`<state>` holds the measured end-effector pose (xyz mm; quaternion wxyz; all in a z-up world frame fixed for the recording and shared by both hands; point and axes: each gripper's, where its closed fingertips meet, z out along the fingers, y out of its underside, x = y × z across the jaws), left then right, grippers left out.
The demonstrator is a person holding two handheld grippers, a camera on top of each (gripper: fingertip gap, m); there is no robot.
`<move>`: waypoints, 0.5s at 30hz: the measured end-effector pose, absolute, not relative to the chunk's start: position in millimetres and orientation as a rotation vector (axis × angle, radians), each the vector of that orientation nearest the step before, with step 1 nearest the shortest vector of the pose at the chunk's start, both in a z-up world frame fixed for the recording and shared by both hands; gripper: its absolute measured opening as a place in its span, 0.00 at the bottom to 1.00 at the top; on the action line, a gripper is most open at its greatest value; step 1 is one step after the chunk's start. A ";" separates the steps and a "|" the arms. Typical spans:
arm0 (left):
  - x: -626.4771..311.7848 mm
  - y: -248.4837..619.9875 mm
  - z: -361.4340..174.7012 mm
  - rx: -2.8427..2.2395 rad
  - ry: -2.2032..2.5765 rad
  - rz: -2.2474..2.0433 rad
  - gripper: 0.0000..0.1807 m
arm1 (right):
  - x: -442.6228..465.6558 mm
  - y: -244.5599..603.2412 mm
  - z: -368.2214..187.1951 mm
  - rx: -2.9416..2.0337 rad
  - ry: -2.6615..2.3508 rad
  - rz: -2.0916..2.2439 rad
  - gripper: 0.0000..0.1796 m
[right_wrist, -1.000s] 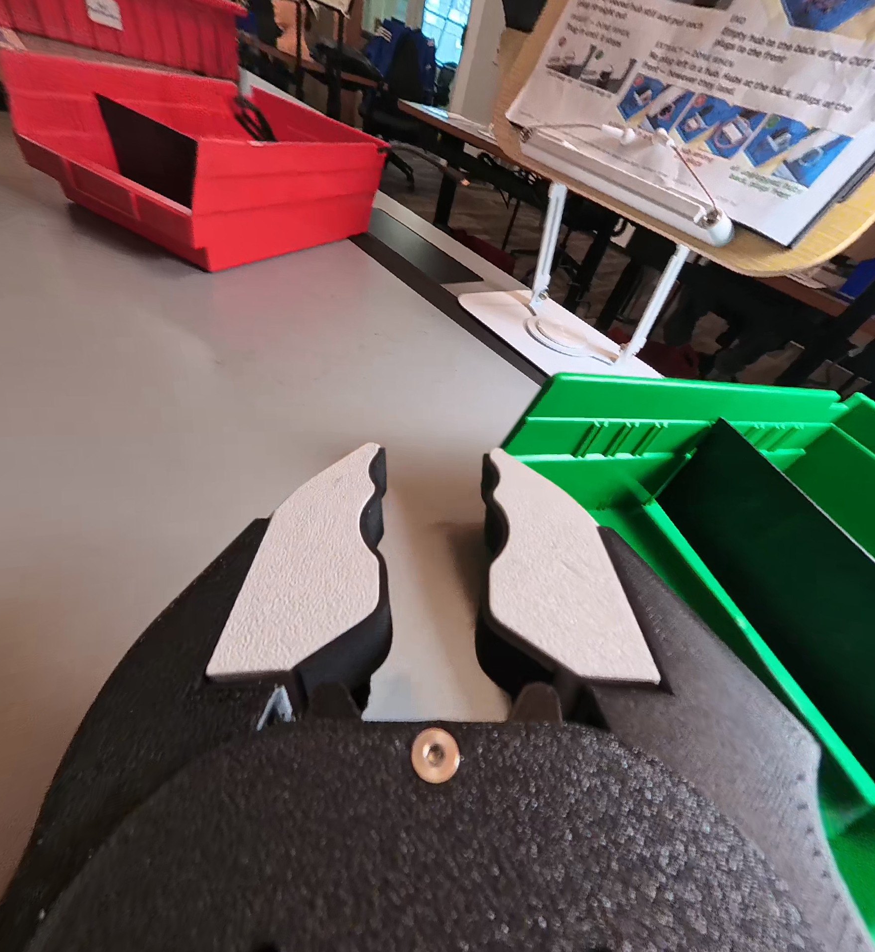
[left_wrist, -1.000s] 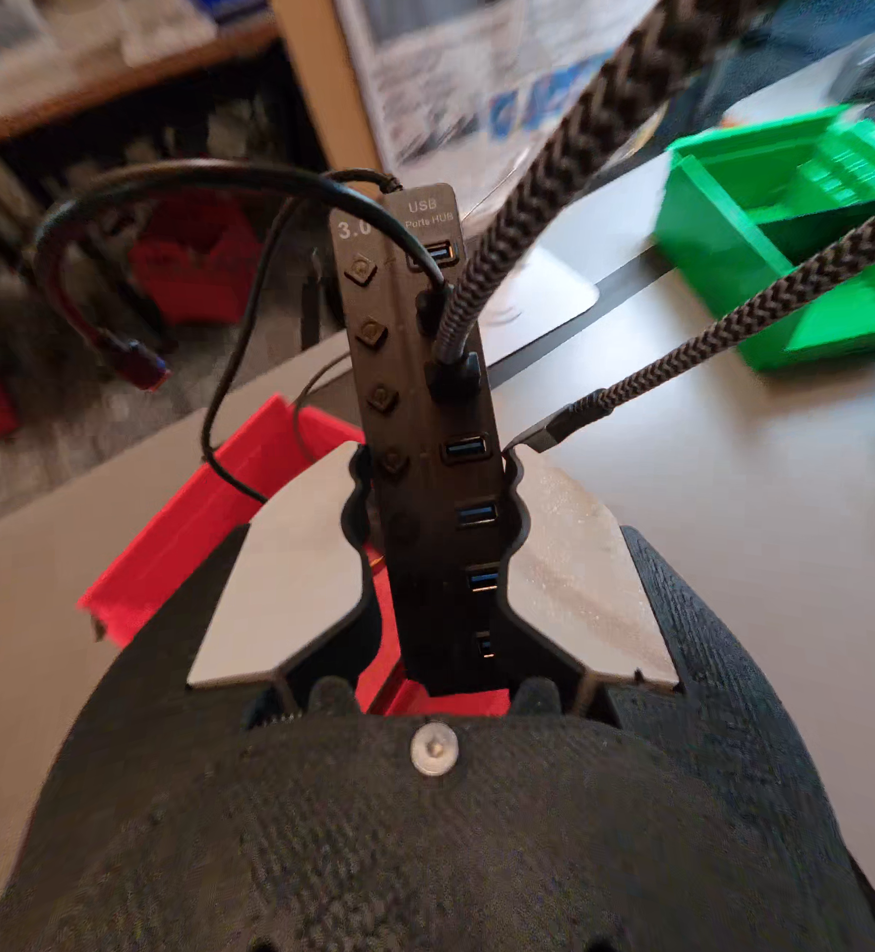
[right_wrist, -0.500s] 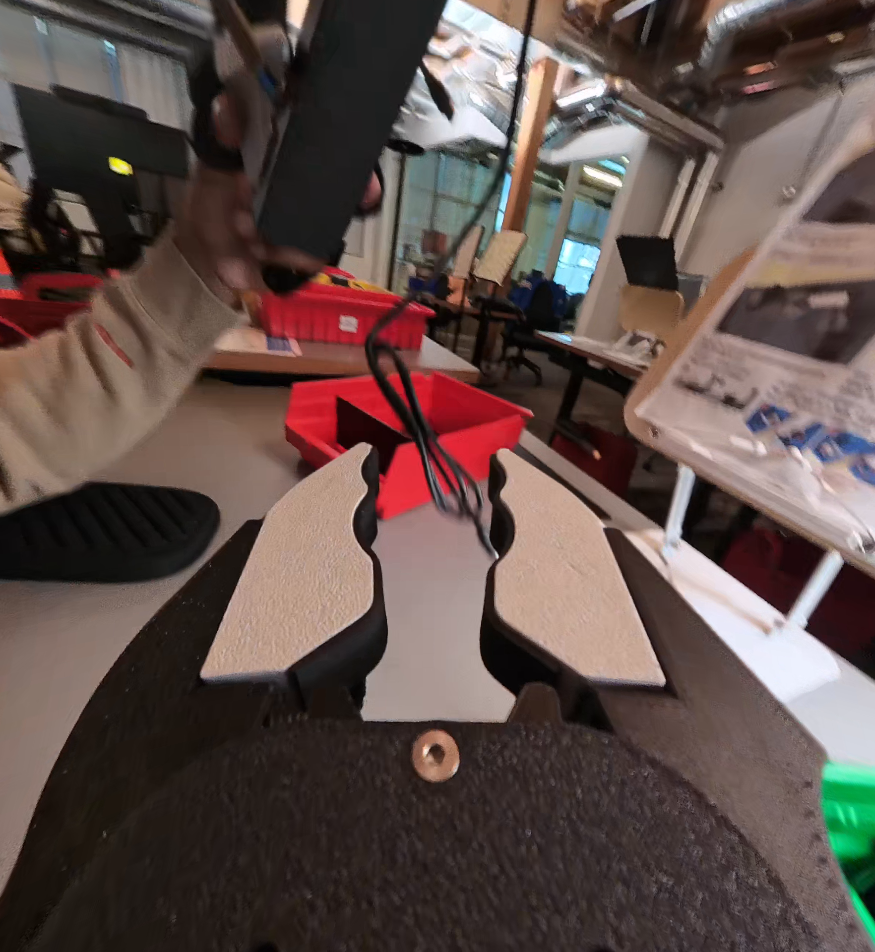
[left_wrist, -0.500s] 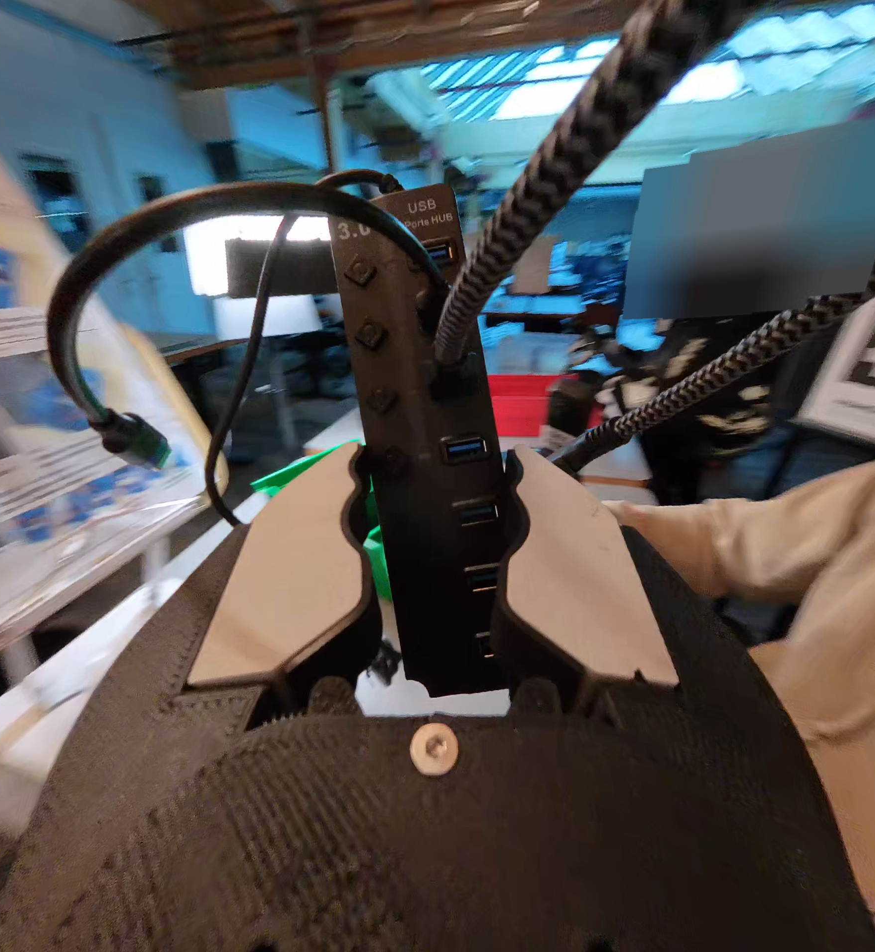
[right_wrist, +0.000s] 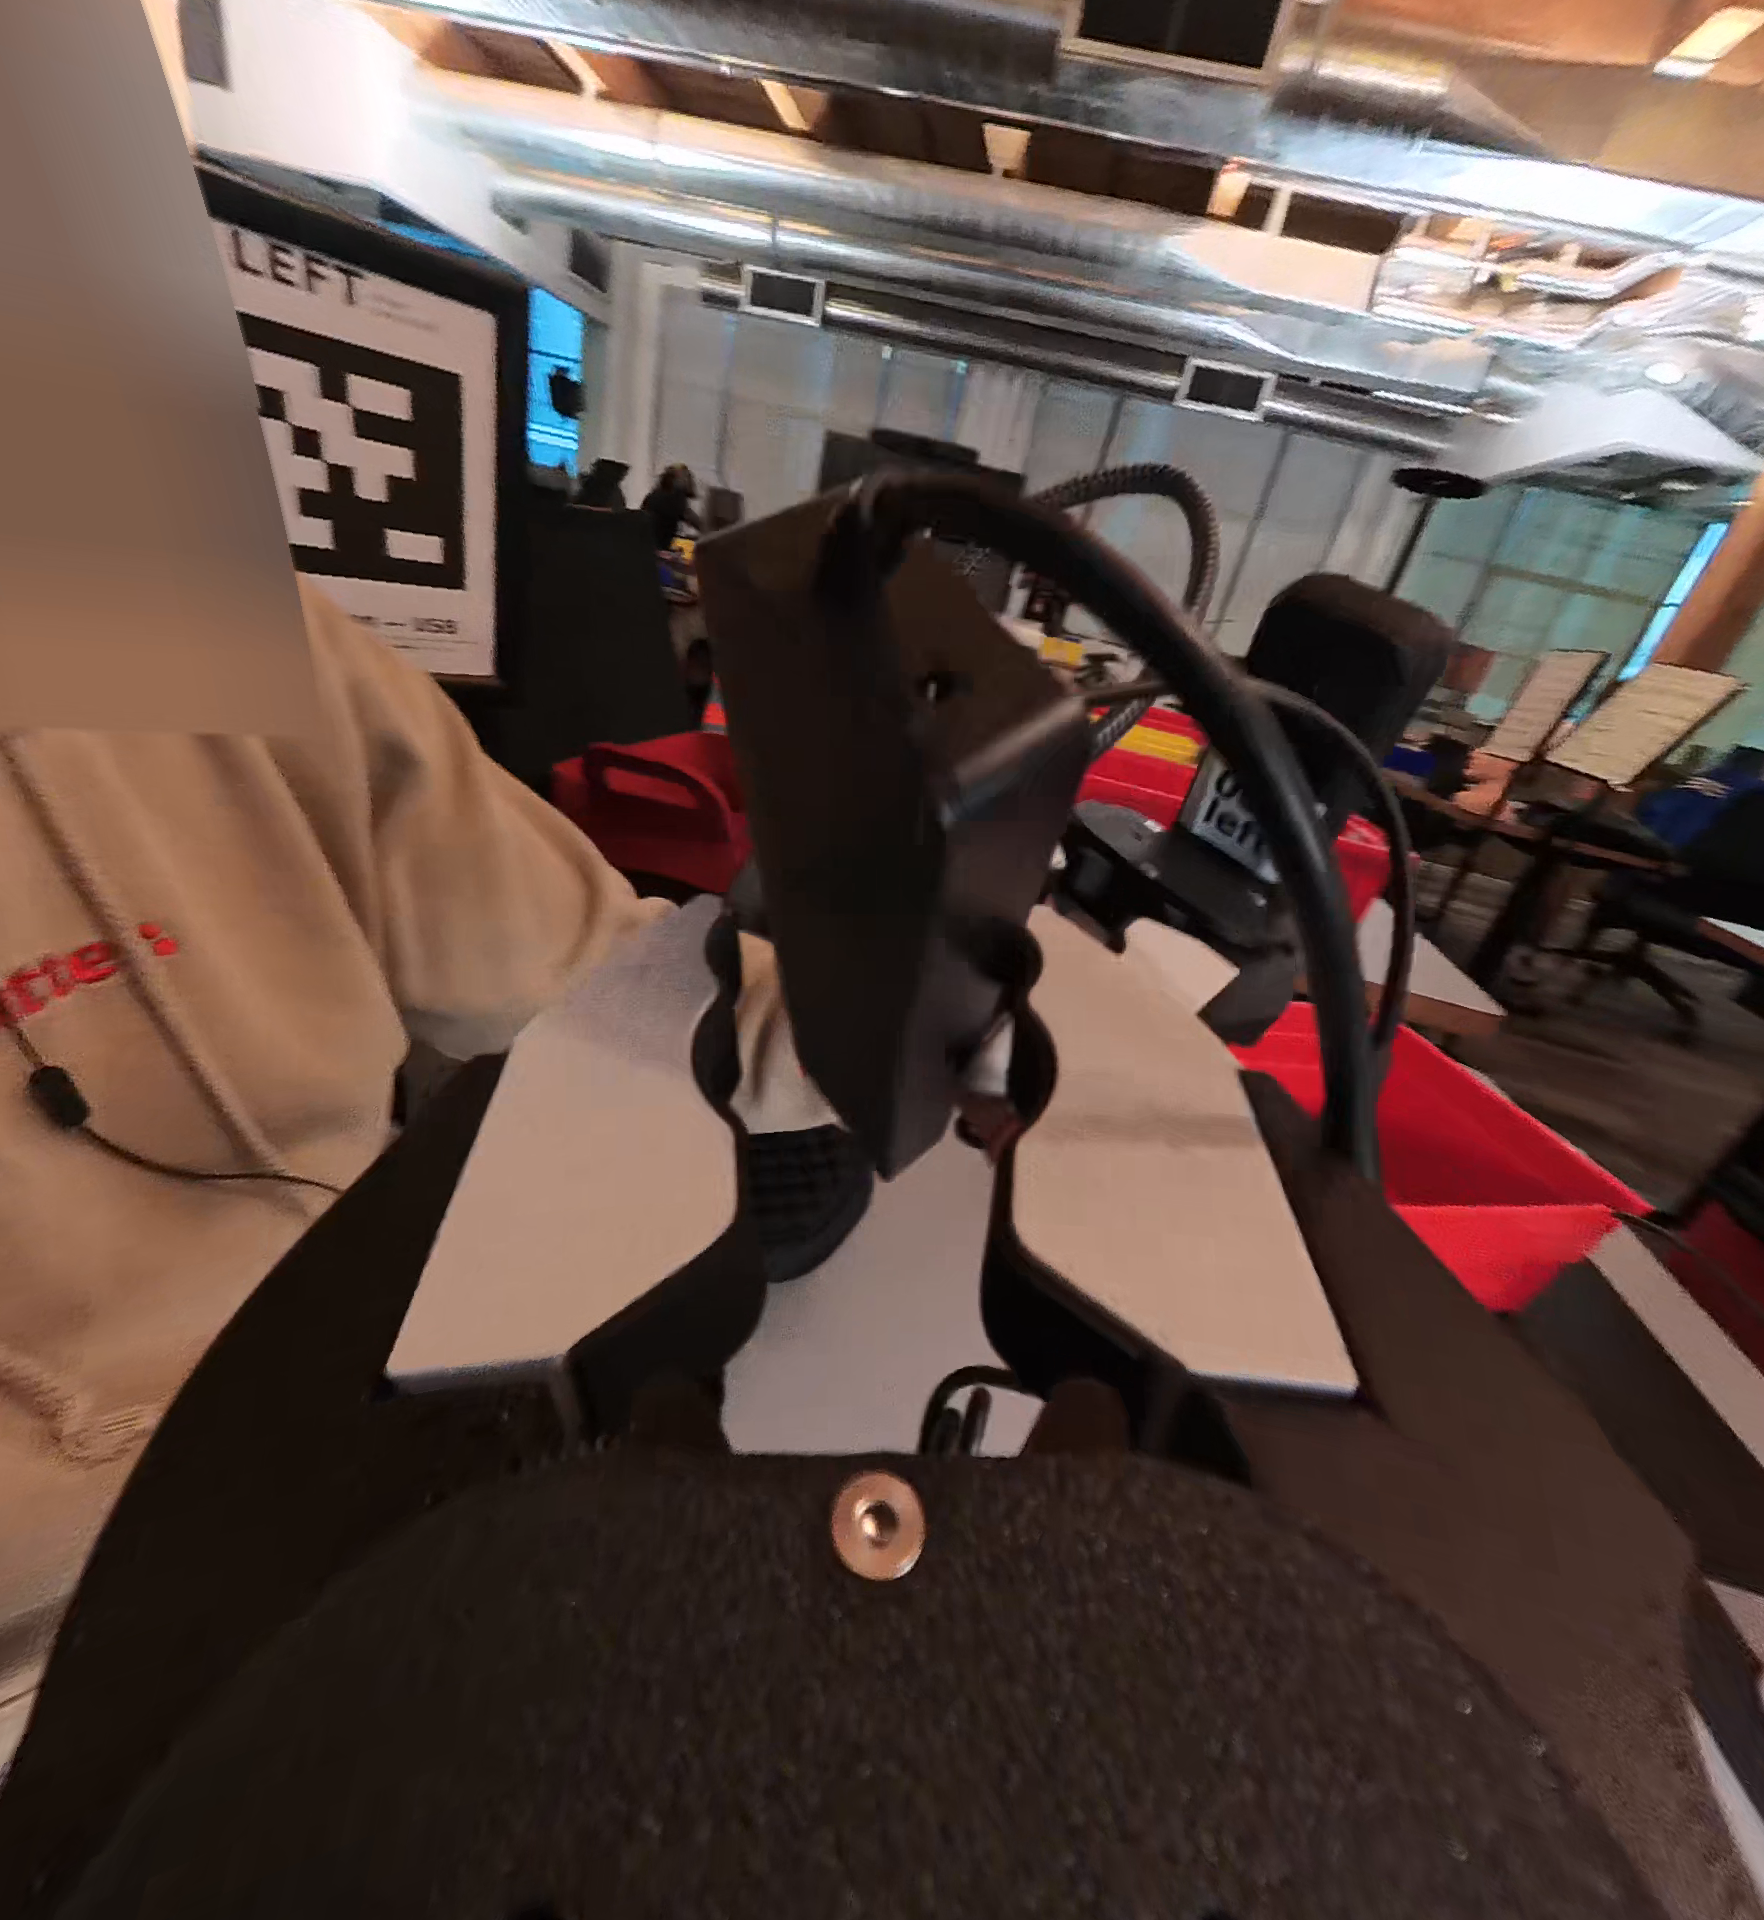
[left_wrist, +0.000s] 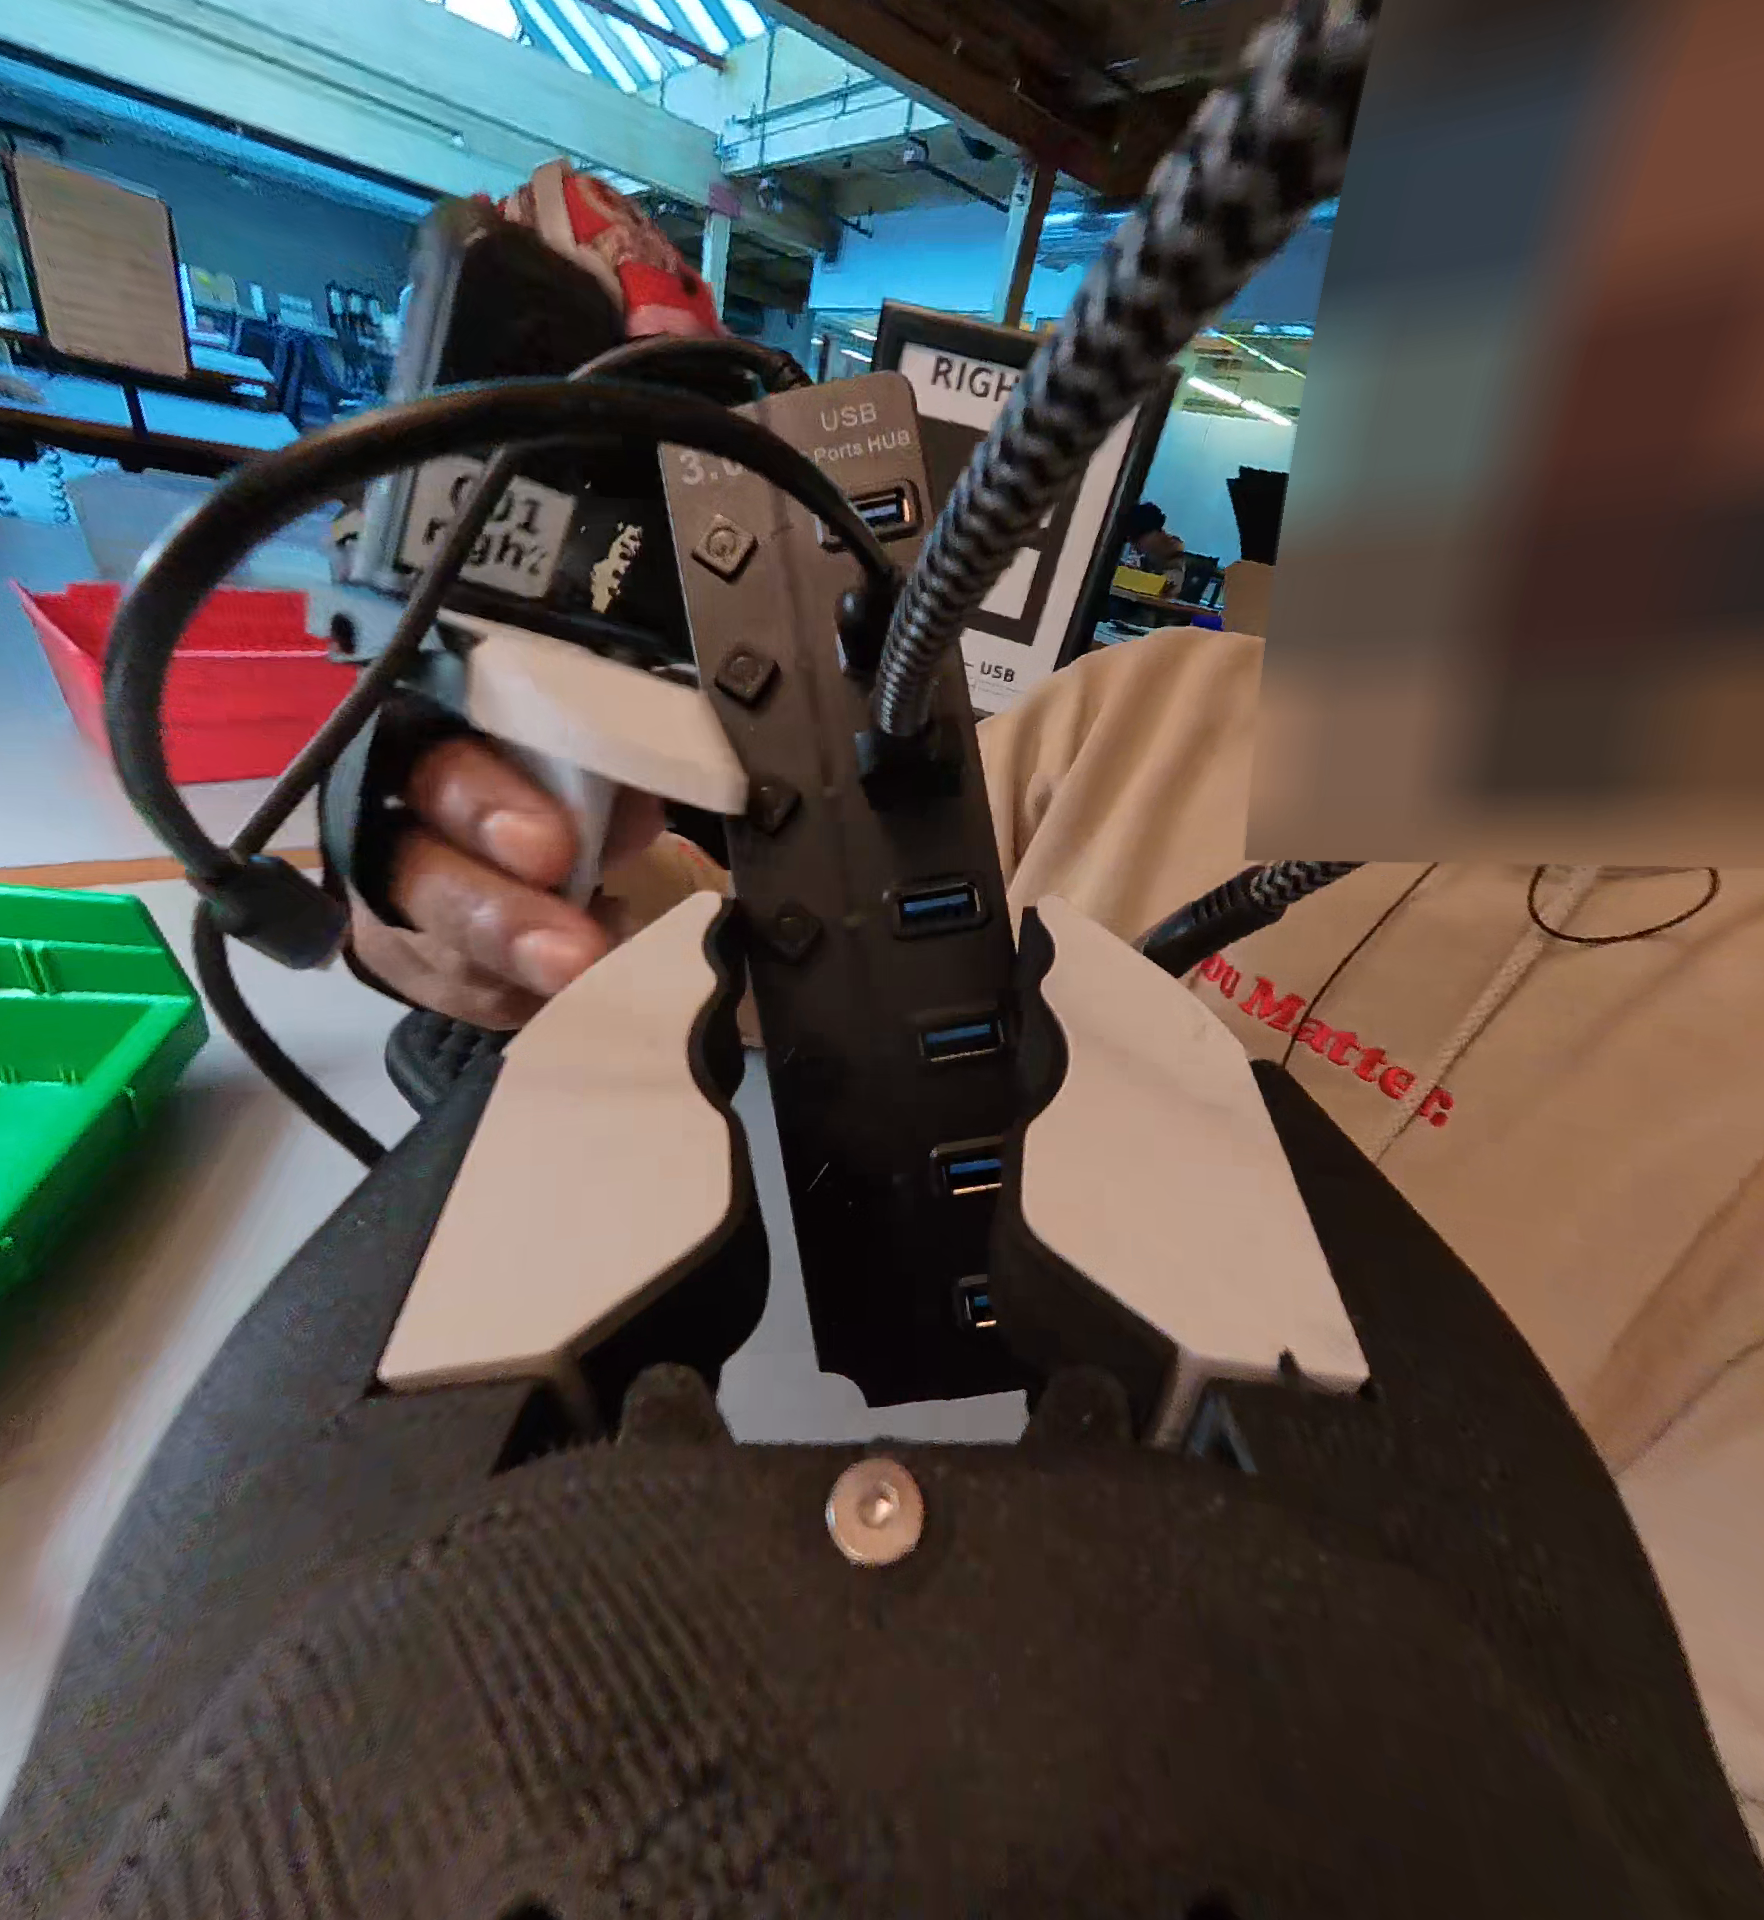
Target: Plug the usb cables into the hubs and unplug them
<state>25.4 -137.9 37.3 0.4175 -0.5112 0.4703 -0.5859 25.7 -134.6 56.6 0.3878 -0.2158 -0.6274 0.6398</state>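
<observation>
My left gripper (left_wrist: pixel 873 925) is shut on a black USB hub (left_wrist: pixel 857 1091) and holds it upright in the air. A braided cable (left_wrist: pixel 1065 364) and a thin black cable (left_wrist: pixel 338 468) are plugged into its upper ports. The black cable loops left and its loose plug (left_wrist: pixel 265 904) hangs free. My right gripper (right_wrist: pixel 870 940) is open, with its fingers either side of the hub's plain back (right_wrist: pixel 847 831). It also shows behind the hub in the left wrist view (left_wrist: pixel 597 717). Whether it touches the hub I cannot tell.
A green bin (left_wrist: pixel 26 1039) sits on the grey table (left_wrist: pixel 47 1455) at the left. A red bin (right_wrist: pixel 1460 1174) lies beyond the hub on the right. A person in a beige sweatshirt (left_wrist: pixel 1584 1143) stands close behind both grippers.
My left gripper swung the hub up from over the red bin toward the person. My right gripper rose from the table by the green bin and came up to the hub's back.
</observation>
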 end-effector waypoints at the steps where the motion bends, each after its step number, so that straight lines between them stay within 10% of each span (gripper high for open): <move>1: 27.1 -137.0 34.0 -1.283 1.179 -1.494 0.28 | 23.1 -133.6 54.6 -0.544 -1.593 1.584 0.23; 15: -133.5 -30.8 41.8 -1.346 0.316 -1.046 0.22 | 9.1 -28.3 37.2 -1.008 -1.435 1.087 0.15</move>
